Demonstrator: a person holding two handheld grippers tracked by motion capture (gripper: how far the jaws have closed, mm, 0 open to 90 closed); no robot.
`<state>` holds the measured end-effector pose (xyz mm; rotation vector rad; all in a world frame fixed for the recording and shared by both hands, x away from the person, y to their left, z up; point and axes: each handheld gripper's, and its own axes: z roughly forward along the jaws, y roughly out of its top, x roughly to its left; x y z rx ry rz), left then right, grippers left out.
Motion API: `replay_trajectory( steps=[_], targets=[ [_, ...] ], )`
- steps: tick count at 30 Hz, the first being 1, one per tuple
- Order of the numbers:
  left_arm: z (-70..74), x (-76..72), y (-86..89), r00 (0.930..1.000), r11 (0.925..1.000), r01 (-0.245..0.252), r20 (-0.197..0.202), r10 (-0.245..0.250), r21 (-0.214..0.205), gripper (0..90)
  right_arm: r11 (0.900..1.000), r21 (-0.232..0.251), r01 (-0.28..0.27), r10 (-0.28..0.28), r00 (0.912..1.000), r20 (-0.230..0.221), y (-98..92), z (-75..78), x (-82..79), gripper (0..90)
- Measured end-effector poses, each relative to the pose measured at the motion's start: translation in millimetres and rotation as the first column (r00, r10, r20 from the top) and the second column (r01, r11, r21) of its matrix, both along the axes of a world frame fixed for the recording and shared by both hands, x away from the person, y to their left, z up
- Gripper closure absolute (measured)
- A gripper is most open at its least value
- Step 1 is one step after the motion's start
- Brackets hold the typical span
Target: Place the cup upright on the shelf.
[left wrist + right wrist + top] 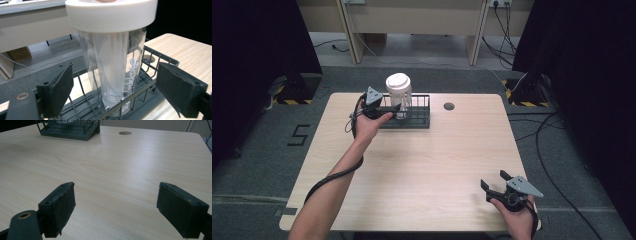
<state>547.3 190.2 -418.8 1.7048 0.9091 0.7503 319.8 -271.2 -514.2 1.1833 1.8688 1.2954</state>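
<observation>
A clear tumbler (398,92) with a broad white lid (110,12) stands upright in a dark wire rack (419,119) at the back of the wooden table (427,165). My left gripper (393,109) is at the rack's left end, open. In the left gripper view the tumbler (112,75) rises just ahead of the left gripper (117,83), between the lines of its two pads and apart from both. My right gripper (493,179) hovers near the table's front right corner, open with nothing in it; the right gripper (116,205) looks across bare wood toward the rack (72,131).
A round cable hole (449,106) sits in the table to the right of the rack. Black curtains flank both sides, and cables run over the floor at the right. A wooden bench stands beyond the table's far edge.
</observation>
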Motion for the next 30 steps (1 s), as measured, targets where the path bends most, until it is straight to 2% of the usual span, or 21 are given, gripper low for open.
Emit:
replay_trajectory(
  steps=[6,10,14,19,30],
  targets=[
    [1.7,-13.1,5.3,1.0000,0.9999,0.005,-0.006,-0.005,0.011,14.3,1.0000,-0.001,0.000,0.000,1.0000,-0.001,0.2,0.0,0.0,15.8],
    [-0.3,-20.6,8.9,0.9999,1.0000,0.006,-0.013,-0.006,-0.002,14.3,1.0000,0.002,0.001,-0.001,1.0000,-0.003,0.1,0.0,0.0,15.8],
    [-3.3,-30.5,15.1,0.9998,0.9995,0.011,-0.015,-0.011,-0.031,14.3,1.0000,0.002,0.002,-0.002,1.0000,-0.004,0.1,0.0,0.1,15.8],
    [-8.8,-41.9,23.8,0.9999,0.9993,-0.003,-0.016,0.002,-0.037,14.3,1.0000,0.002,0.004,-0.004,1.0000,-0.006,-0.1,0.1,0.1,15.8],
    [-17.9,-79.4,39.6,0.9999,0.9988,0.015,0.000,-0.015,-0.046,14.3,1.0000,-0.001,0.006,-0.006,1.0000,-0.005,0.3,0.0,0.2,15.8]
  ],
)
